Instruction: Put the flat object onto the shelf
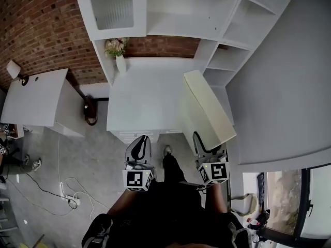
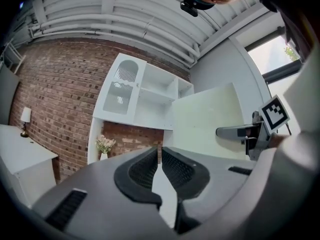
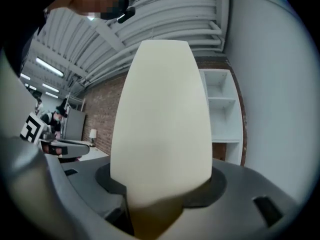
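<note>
Grips the flat board (image 1: 208, 103) on edge in the right tongs (image 1: 200, 141), centre-right above the white bench (image 1: 145, 99), long end aimed up-frame at the shelf (image 1: 178, 25), likely for sliding in. Holds left tongs (image 1: 140, 144) closed, empty, lower centre.

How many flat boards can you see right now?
1. The board stands on edge, gripped in the right gripper and pointing toward the shelves. The left gripper is shut and empty. More could lie out of view.
</note>
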